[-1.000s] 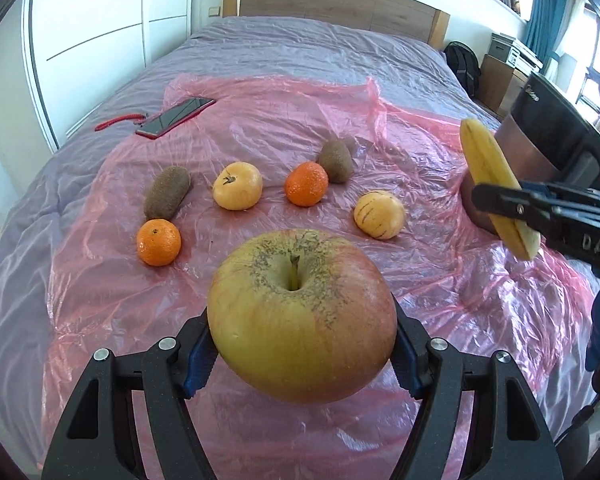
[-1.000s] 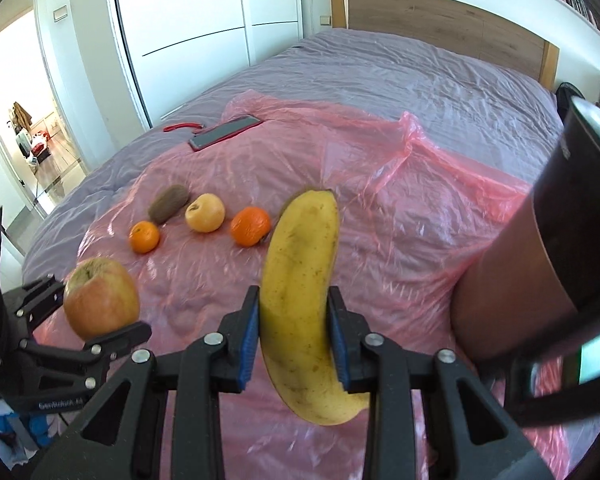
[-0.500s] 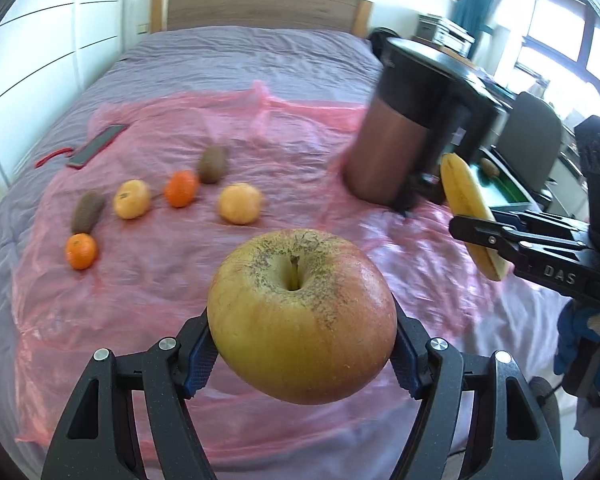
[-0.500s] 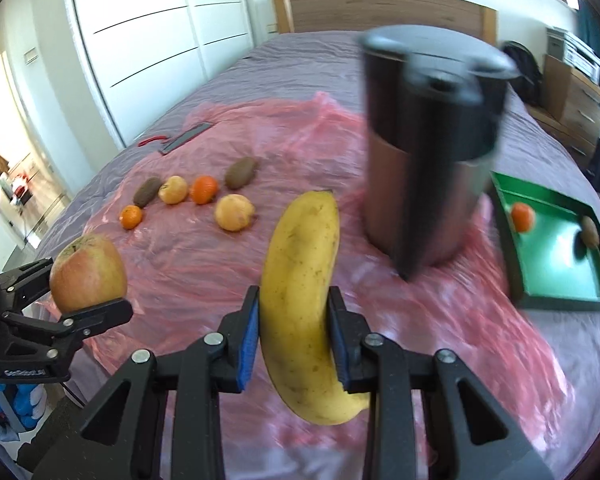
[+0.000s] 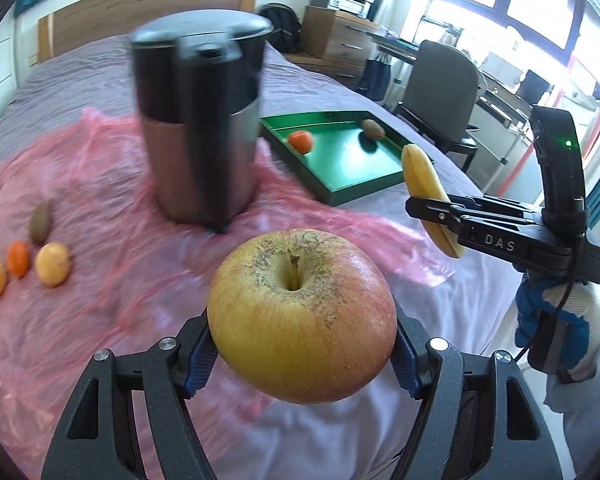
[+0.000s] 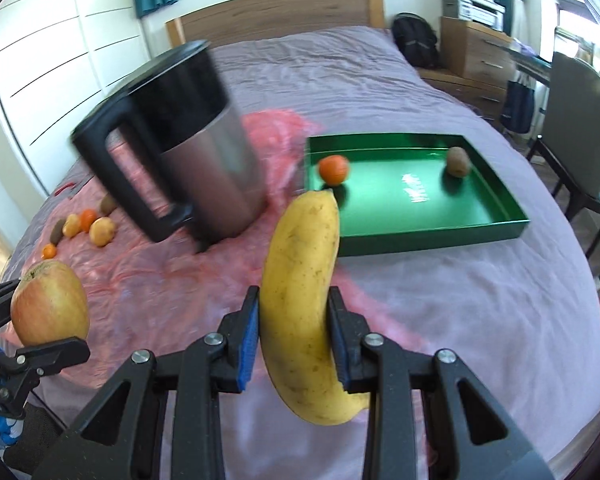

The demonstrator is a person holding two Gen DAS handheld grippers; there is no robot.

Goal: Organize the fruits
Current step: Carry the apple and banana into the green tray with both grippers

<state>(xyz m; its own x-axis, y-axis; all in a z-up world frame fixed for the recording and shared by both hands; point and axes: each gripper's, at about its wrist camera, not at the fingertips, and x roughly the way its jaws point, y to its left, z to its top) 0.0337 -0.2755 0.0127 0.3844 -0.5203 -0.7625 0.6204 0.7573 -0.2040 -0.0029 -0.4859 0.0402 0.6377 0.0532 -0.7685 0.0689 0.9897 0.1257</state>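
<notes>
Gripping an apple (image 5: 302, 328) in my left gripper (image 5: 300, 354), banana (image 6: 302, 300) in my right gripper (image 6: 294, 344); kettle (image 6: 188, 152) ahead blurs, hiding fruit.

Both wrist views tilt down over bed (image 5: 440, 292); share green tray (image 6: 504, 184), blurred kettle (image 5: 204, 140), probably close.
</notes>
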